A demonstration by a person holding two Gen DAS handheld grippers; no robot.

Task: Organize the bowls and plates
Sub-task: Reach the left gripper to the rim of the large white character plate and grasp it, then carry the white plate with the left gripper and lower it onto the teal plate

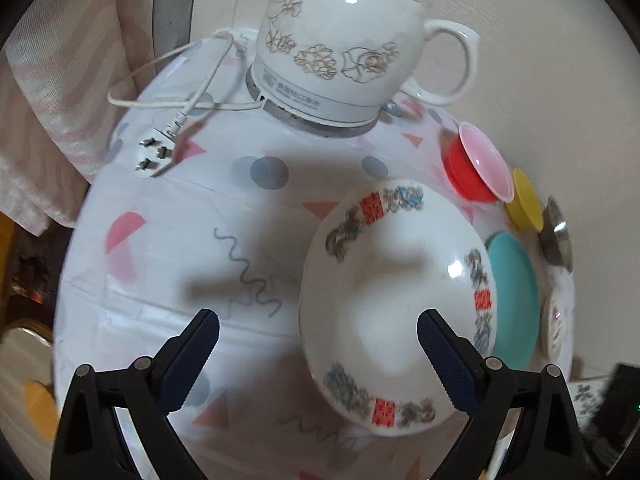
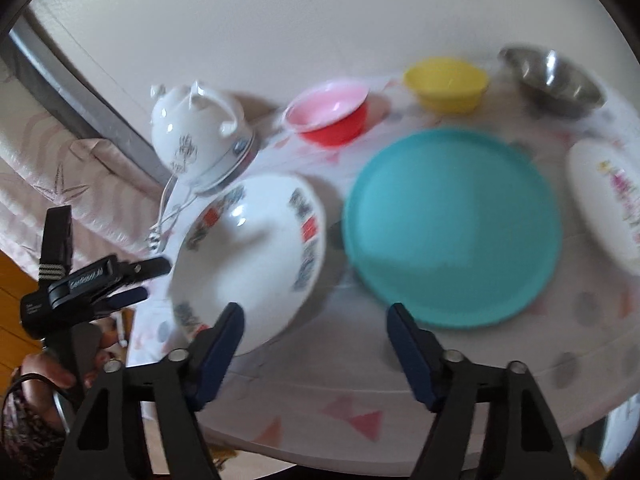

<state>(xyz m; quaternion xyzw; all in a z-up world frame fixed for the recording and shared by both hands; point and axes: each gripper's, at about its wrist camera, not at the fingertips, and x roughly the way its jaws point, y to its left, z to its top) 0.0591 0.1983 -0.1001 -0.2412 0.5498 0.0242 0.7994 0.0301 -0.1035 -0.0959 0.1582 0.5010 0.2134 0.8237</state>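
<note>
A white bowl with a red and blue patterned rim [image 1: 396, 280] [image 2: 248, 256] sits on the cloth-covered table [image 1: 160, 280], with a teal plate [image 2: 452, 224] [image 1: 516, 292] lying flat to its right. My left gripper [image 1: 318, 320] hangs open above the bowl's left rim, one finger over the cloth and the other over the bowl's inside. In the right wrist view the left gripper [image 2: 150, 280] shows at the bowl's left edge. My right gripper [image 2: 315, 312] stands open over the gap between bowl and teal plate, holding nothing.
Along the back stand a red bowl with a pink inside [image 2: 332, 116], a yellow bowl [image 2: 448, 84] and a steel bowl [image 2: 556, 80]. A white flowered plate [image 2: 608, 208] lies far right. A white kettle [image 1: 340, 40] and its cord and plug [image 1: 154, 152] occupy the back left.
</note>
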